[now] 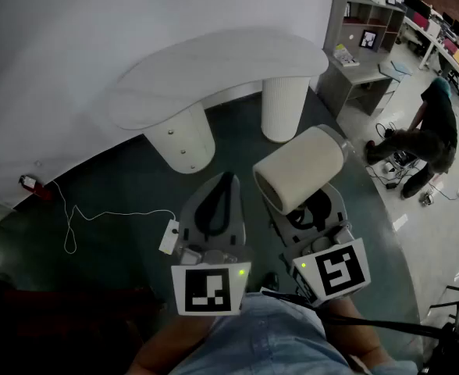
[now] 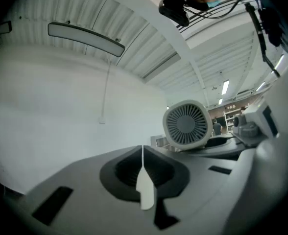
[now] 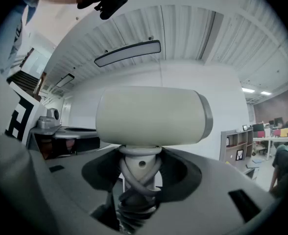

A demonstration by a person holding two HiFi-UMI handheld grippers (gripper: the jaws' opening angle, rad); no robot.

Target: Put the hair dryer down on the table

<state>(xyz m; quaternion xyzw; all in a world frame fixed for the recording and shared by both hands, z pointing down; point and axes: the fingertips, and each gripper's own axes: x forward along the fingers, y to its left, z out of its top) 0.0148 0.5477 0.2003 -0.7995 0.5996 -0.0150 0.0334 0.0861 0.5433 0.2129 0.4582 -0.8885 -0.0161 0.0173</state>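
Note:
A cream hair dryer (image 1: 300,180) with a barrel-shaped body stands up out of my right gripper (image 1: 314,213), low in the head view. In the right gripper view the hair dryer (image 3: 151,116) fills the middle, and my right gripper (image 3: 140,173) is shut on its handle, which has a grey cord wound around it. My left gripper (image 1: 226,184) is beside it on the left, shut, with nothing in it. In the left gripper view the left gripper (image 2: 143,155) has its jaws pressed together, and the hair dryer's (image 2: 185,125) grilled end shows to the right. The white curved table (image 1: 214,73) lies ahead of both grippers.
The table stands on two ribbed white pedestals (image 1: 284,108) over a dark floor. A white adapter (image 1: 169,237) with a thin cable lies on the floor at left. A grey shelf unit (image 1: 362,30) stands at the far right, where a person (image 1: 432,131) bends over.

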